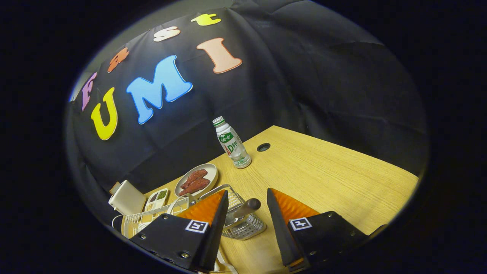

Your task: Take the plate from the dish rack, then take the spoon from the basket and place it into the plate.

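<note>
Bare table beyond bottle

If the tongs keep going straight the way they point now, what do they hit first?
Probably the dark rounded spoon handle poking out of the wire basket, just ahead between the open tongs; depth is uncertain.

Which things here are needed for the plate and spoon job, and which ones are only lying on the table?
For the job:
- gripper, open above the basket
- wire basket
- spoon handle standing in it, between the fingers
- dish rack

Just lying about:
- bottle
- dish of red food
- small divided tray
</note>
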The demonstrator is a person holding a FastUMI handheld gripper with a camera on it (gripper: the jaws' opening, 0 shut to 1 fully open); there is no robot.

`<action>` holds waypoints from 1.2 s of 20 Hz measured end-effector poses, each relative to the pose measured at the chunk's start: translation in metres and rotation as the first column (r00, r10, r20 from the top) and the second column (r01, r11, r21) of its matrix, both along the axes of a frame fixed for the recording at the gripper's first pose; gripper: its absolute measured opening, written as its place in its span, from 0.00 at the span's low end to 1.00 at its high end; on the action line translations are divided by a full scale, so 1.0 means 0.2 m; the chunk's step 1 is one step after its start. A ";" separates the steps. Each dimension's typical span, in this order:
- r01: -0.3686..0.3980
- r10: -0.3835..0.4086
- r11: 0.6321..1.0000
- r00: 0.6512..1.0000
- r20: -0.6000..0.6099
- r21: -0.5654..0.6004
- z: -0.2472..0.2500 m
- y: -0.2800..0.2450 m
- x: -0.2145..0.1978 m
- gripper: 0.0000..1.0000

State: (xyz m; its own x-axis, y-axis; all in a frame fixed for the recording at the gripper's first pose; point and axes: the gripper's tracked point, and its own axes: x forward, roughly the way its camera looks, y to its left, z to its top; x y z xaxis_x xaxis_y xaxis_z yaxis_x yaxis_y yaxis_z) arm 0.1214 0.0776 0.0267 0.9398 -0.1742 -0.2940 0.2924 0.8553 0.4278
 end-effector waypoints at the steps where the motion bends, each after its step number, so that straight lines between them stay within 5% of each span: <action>1: 0.003 -0.003 1.000 1.000 0.007 -0.006 -0.01 0.00 0.02 0.57; 2: 0.013 -0.013 1.000 1.000 0.009 -0.016 -0.03 -0.01 0.03 0.58; 4: 0.020 -0.019 1.000 0.999 0.034 -0.021 -0.01 -0.02 0.04 0.28; 8: -0.010 0.010 1.000 0.999 0.045 0.014 -0.01 0.00 0.07 0.24; 10: -0.001 -0.001 0.999 0.999 0.049 0.038 0.04 -0.01 0.10 0.09; 24: -0.101 0.105 0.993 0.993 0.056 -0.062 0.43 0.00 0.10 0.09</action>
